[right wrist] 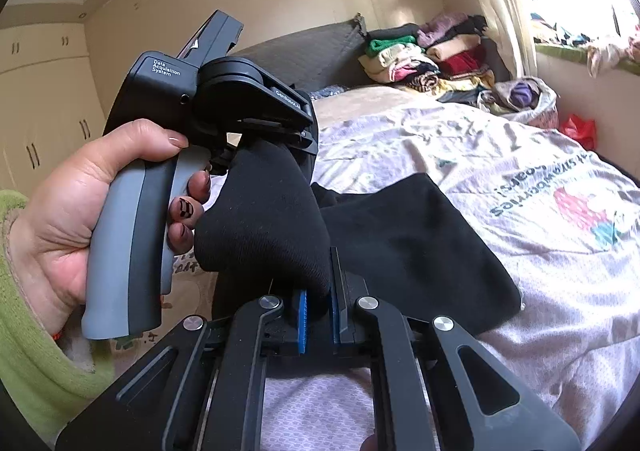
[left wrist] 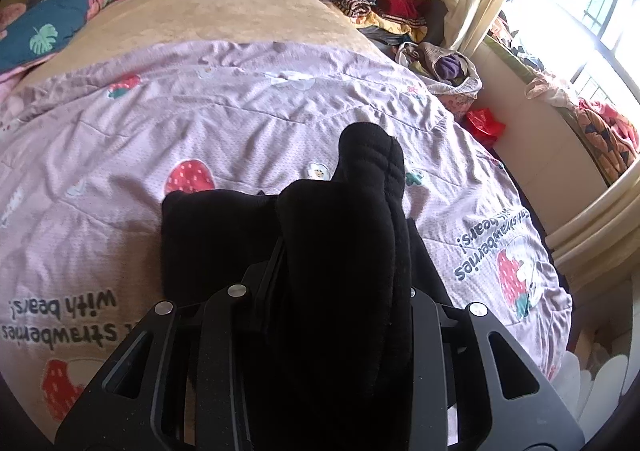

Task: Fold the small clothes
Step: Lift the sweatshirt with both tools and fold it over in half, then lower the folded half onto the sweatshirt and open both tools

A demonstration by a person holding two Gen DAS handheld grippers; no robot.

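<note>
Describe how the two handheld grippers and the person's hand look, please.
The left gripper has a black body with white "Data Acquisition System" lettering and a grey and black handle. The hand wears a green sleeve and dark patterned nail polish. The right gripper has black linkage arms, silver rivets and blue ribbed pads.

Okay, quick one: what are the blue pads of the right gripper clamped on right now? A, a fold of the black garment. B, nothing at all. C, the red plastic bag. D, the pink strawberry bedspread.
A: in the right wrist view the right gripper has its blue pads pinched on a bunched fold of the black garment, which trails onto the pink strawberry bedspread.
</note>
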